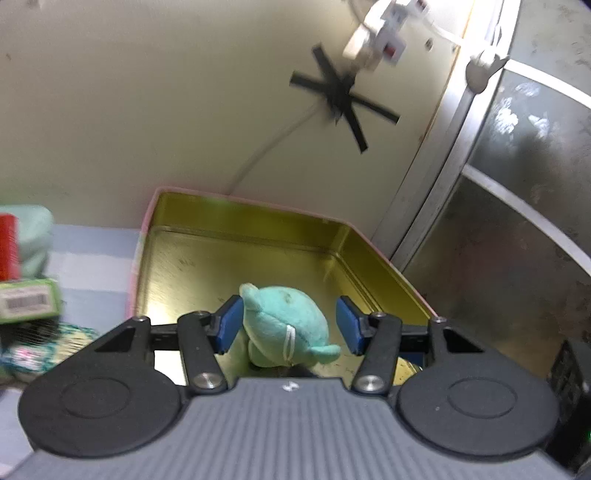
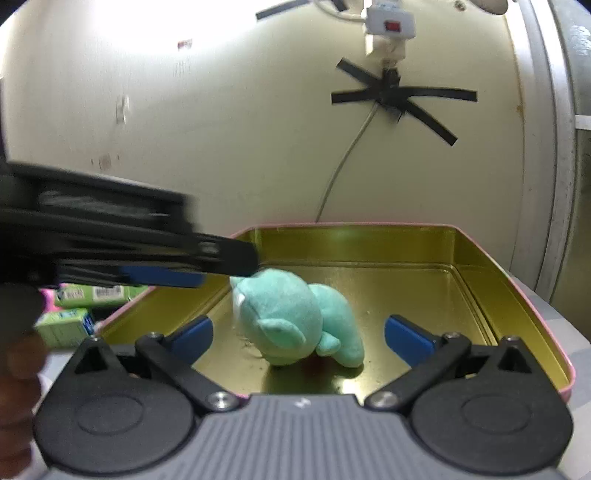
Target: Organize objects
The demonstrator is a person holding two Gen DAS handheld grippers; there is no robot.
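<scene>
Both claws wide — left claw (image 1: 290, 325) around the teal plush (image 1: 286, 328), untouching; green boxes' (image 2: 92, 295) print unreadable.

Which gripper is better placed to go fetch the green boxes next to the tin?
Left. The green boxes lie on its side of the tin, the left gripper already there; the right gripper faces the plush toy.

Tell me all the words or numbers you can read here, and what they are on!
None can be read.
Green box: a barcode label, print too blurred.
Green boxes in the right wrist view: barcode and logo, too small and blurred.
Grey tongs body: a small white mark, not a readable word.
White plug on the wall: a red switch, no text.
</scene>
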